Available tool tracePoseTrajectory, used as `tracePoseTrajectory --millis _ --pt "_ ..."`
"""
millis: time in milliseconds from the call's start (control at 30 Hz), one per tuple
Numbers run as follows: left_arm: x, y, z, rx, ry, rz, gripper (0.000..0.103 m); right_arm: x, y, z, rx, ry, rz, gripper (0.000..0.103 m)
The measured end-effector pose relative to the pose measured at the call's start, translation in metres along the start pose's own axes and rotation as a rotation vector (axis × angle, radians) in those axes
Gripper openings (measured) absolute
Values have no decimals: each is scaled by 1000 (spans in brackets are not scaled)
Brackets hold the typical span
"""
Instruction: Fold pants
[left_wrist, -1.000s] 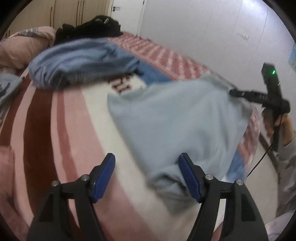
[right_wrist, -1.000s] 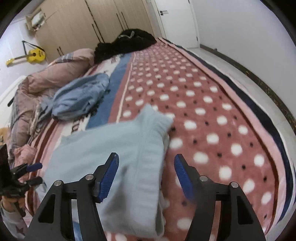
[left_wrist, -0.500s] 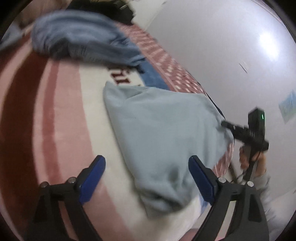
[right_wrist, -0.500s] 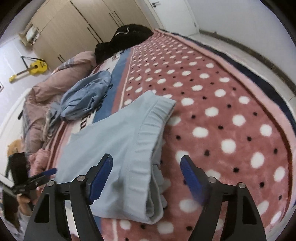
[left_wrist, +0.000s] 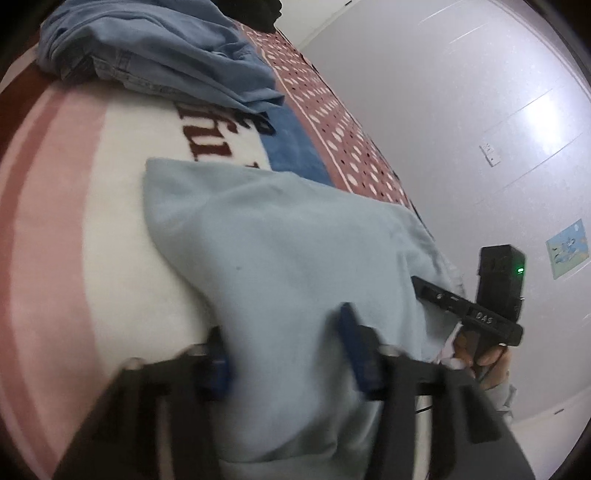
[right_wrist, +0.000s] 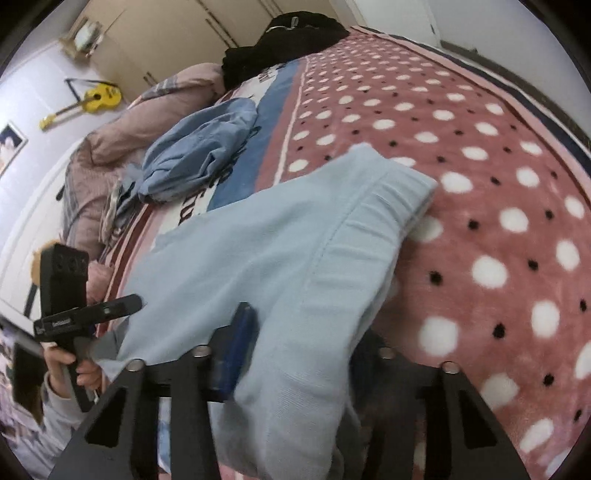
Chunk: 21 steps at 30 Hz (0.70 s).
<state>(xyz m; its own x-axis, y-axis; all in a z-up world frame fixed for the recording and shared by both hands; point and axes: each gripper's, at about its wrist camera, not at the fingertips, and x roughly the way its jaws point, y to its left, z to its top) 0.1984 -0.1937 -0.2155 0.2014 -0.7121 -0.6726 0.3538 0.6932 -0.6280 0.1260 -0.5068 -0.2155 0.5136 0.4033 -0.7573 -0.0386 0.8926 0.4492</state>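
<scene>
Folded pants (right_wrist: 280, 254) on the blanket (right_wrist: 480, 192), crumpled jeans (right_wrist: 199, 155) behind, pillows (right_wrist: 122, 133) beyond them

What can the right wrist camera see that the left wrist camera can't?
Only the right wrist view shows the yellow guitar on the wall, the pink pillows, the wardrobe doors and the pants' ribbed waistband. Only the left wrist view shows the wall socket and the small picture. Both show the light blue pants, the blue denim clothes and the dotted blanket.
</scene>
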Motion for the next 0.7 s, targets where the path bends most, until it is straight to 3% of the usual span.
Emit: tracePoseTrajectory --millis 33,67,200,300,433,700 --pt "-2 0 0 1 -4 1 18 -2 1 0 -1 -4 -3 28" --pt "-7 -1 1 4 -18 -16 15 -5 2 0 -1 -10 -2 26" --pt "-32 -7 5 16 -88 -57 13 -18 21 5 -38 -39 -21 21" --pt "-61 -14 10 58 -143 -45 13 -25 45 10 -80 -52 -17 20" --pt "-113 -10 18 80 -218 -23 13 -35 99 24 -168 -93 -5 20" --pt "-242 18 13 113 -390 116 13 -29 230 47 -304 -152 95 20"
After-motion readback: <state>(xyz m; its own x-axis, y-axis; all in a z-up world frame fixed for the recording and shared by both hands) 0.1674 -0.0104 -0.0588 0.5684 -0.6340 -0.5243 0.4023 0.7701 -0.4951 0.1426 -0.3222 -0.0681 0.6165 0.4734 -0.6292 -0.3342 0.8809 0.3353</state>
